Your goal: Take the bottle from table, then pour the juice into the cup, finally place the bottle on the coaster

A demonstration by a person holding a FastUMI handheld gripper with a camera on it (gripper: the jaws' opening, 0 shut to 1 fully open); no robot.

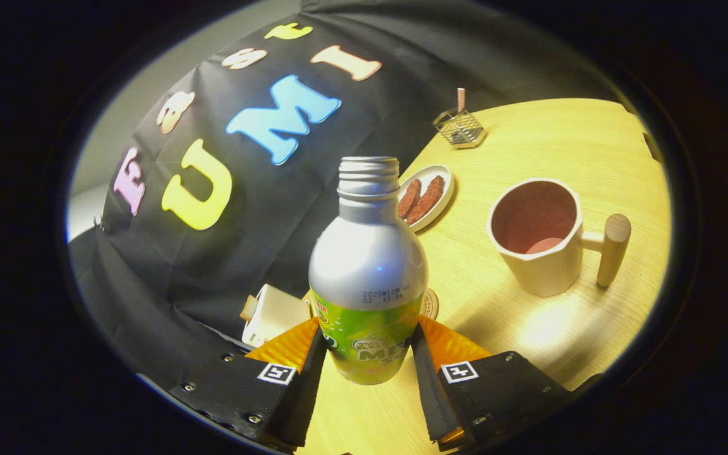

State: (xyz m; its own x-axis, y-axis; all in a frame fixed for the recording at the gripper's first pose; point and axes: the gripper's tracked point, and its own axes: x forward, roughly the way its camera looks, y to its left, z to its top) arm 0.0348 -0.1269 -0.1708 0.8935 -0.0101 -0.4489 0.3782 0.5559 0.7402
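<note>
Claw (369, 354) clamped on one bottle (368, 278), both fingers pressing its sides.

The uncapped bottle hangs tilted above the table (579, 145). Beyond the fingers: one cup (538, 237) (wooden handle), one coaster (429, 303) peeking from behind the bottle, one plate (427, 196) with two sausages, one wire basket (460, 128), one white box (272, 314).
</note>
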